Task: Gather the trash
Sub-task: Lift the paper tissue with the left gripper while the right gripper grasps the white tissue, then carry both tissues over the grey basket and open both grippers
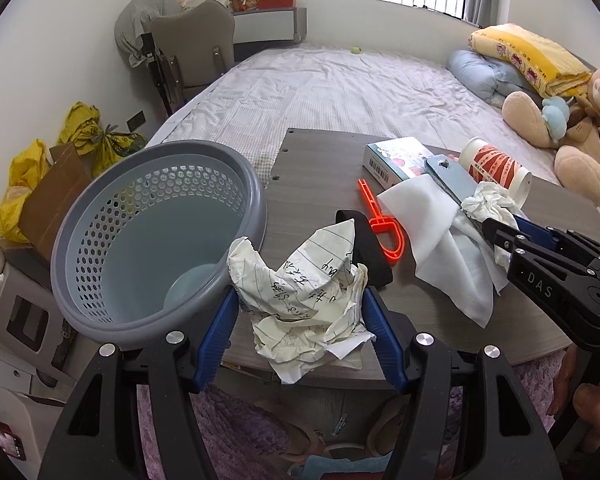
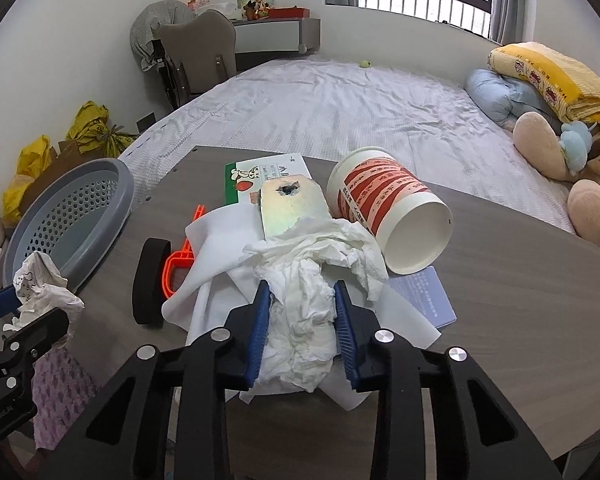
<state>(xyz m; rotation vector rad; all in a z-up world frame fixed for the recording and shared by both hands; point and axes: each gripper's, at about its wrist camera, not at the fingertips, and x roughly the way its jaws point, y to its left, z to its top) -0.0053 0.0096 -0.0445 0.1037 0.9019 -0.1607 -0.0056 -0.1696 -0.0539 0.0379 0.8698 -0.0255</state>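
My left gripper [image 1: 296, 300] is shut on a crumpled sheet of lined, handwritten paper [image 1: 300, 296], held at the near table edge just right of the grey perforated waste basket [image 1: 160, 240]. The paper also shows in the right wrist view [image 2: 40, 284], beside the basket [image 2: 72, 220]. My right gripper [image 2: 302, 300] is shut on a crumpled white tissue [image 2: 312, 280], over a white cloth sheet [image 2: 212, 264] on the table. In the left wrist view the tissue [image 1: 488, 200] sits at that gripper's tips. A red-and-white paper cup [image 2: 392, 212] lies on its side just beyond.
On the grey wooden table [image 2: 500, 280] lie an orange plastic clip [image 2: 180, 256], a black band [image 2: 148, 280], a metal plate [image 2: 288, 208], a printed box [image 2: 260, 176] and a pale blue card [image 2: 424, 296]. A bed [image 2: 340, 112] with plush toys stands behind.
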